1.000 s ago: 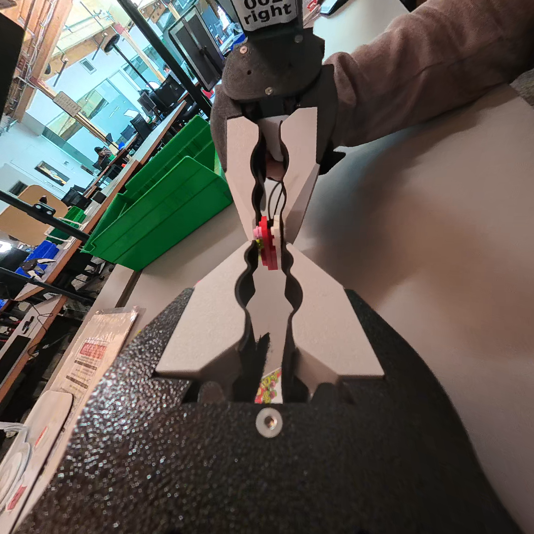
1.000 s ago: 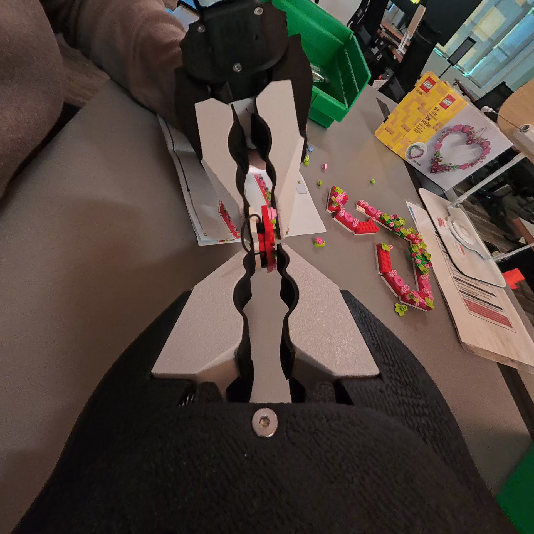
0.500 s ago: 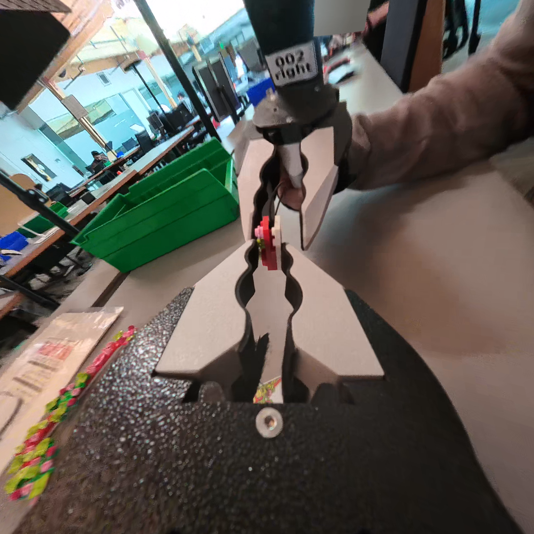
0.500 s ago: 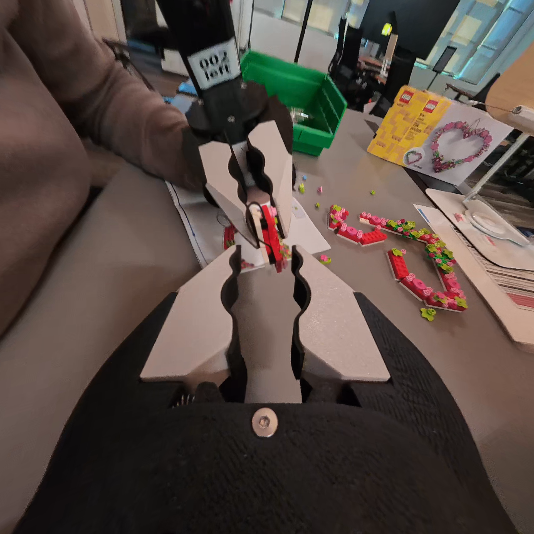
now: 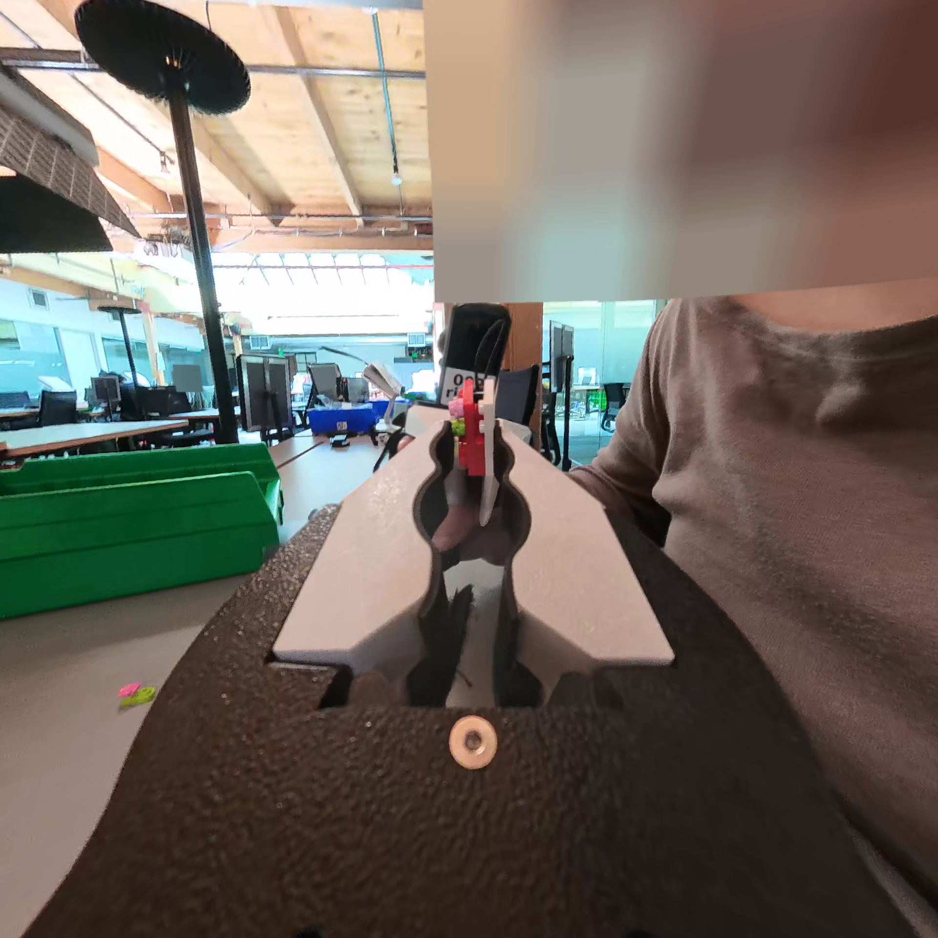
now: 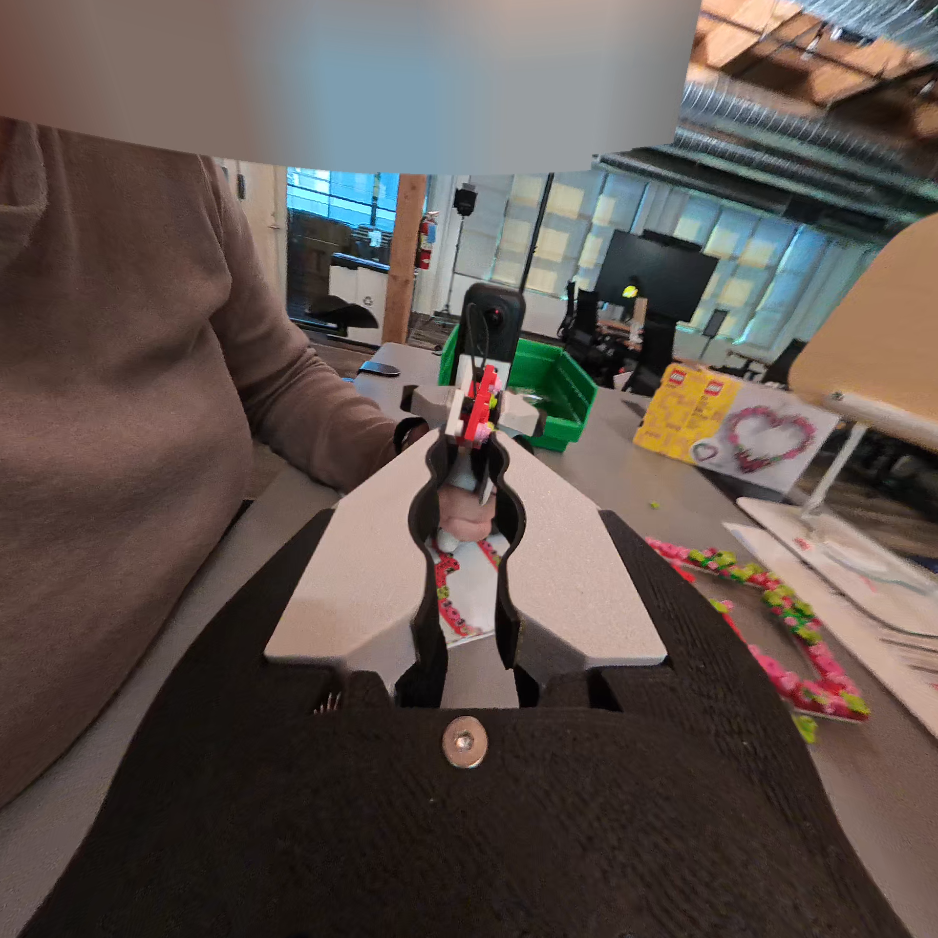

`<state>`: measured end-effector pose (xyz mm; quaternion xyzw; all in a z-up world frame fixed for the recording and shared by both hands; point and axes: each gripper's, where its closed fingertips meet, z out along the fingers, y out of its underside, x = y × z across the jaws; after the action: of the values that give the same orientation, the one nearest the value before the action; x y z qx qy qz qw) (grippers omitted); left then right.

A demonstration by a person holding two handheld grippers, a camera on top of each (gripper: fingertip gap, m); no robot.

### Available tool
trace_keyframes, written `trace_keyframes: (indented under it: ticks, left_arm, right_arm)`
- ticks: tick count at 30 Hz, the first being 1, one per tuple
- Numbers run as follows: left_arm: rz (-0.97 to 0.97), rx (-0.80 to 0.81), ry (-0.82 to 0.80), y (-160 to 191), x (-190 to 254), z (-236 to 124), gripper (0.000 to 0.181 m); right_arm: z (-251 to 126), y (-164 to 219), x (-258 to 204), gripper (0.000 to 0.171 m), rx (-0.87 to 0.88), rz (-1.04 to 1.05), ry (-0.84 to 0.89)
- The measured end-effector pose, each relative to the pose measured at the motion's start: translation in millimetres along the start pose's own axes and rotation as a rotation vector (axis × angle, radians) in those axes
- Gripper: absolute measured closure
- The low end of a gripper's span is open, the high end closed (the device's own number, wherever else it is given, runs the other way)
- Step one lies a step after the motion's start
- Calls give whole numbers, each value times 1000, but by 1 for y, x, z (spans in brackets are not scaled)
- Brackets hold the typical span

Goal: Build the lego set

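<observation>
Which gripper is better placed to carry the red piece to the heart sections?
Probably right: the right gripper is shut on the red lego piece, and the heart sections lie just beside it.

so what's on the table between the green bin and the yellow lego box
Nothing: in the right wrist view the stretch of grey table between the green bin and the yellow lego box is bare.
</observation>
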<state>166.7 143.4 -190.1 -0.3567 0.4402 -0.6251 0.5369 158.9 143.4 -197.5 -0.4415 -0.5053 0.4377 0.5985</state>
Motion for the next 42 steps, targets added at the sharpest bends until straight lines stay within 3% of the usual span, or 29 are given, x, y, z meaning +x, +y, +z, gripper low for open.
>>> trace_keyframes:
  ticks: [12, 15, 34, 36, 39, 42]
  left_arm:
    - [51, -14, -29, -3, -2, 0, 169]
    - [58, -47, -42, 3, -5, -1, 168]
    - [127, -194, -56, 17, -8, -4, 168]
    - [188, -246, -86, 23, -11, -5, 166]
    - [389, -398, -126, 36, -15, -9, 132]
    - [632, -565, -157, 51, -20, -15, 143]
  right_arm:
    - [1, -3, 3, 158, 22, -11, 53]
    - [-1, -2, 1, 151, 29, -31, 40]
    - [-4, 12, 6, 158, -60, -38, 23]
    - [-5, 19, 8, 158, -108, -92, 35]
    - [-11, 40, 18, 158, -272, -270, 105]
    - [-13, 52, 21, 158, -375, -360, 120]
